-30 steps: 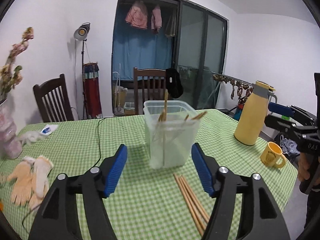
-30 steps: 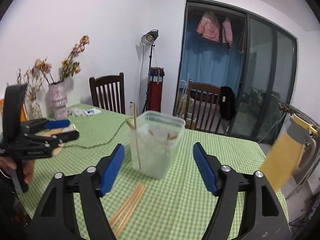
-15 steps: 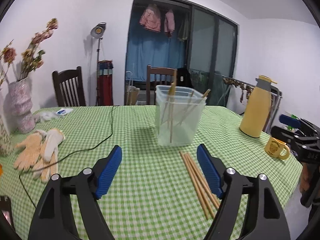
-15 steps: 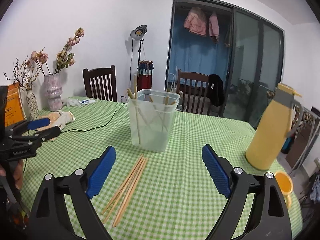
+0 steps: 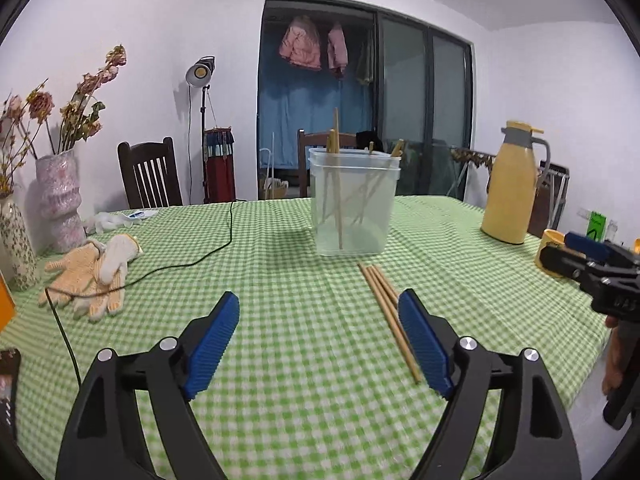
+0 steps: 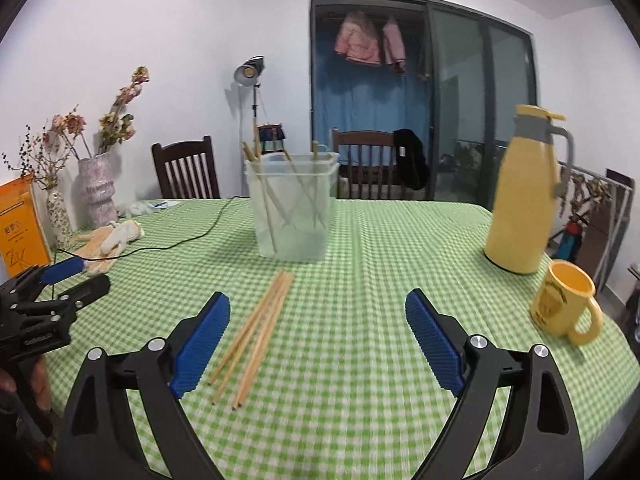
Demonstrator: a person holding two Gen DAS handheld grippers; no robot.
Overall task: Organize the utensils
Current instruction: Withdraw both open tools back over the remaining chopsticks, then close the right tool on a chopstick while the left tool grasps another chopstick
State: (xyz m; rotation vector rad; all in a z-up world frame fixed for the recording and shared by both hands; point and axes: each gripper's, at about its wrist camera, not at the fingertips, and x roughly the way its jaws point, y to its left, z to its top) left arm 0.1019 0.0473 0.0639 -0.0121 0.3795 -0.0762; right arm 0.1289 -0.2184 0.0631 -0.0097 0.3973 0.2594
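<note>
A clear plastic container [image 5: 354, 204] [image 6: 294, 216] stands mid-table on the green checked cloth, with several wooden chopsticks leaning inside it. A few loose chopsticks [image 5: 384, 300] [image 6: 260, 328] lie together on the cloth in front of it. My left gripper [image 5: 318, 296] hovers low over the near cloth, its jaws opening with nothing between them; its right finger partly covers the near end of the loose chopsticks. My right gripper [image 6: 318, 296] stands open and empty, the loose chopsticks just inside its left finger. Each gripper shows at the edge of the other's view.
A yellow jug [image 6: 520, 200] and a yellow mug [image 6: 564, 304] stand at the right. At the left are work gloves [image 5: 88, 276], a black cable [image 5: 192, 260] and flower vases [image 5: 60, 200]. Wooden chairs [image 5: 150, 176] stand behind the table.
Both grippers have sunk toward the table and drawn back from the container, which now looks farther off. Both pairs of jaws stand wider apart than before.
</note>
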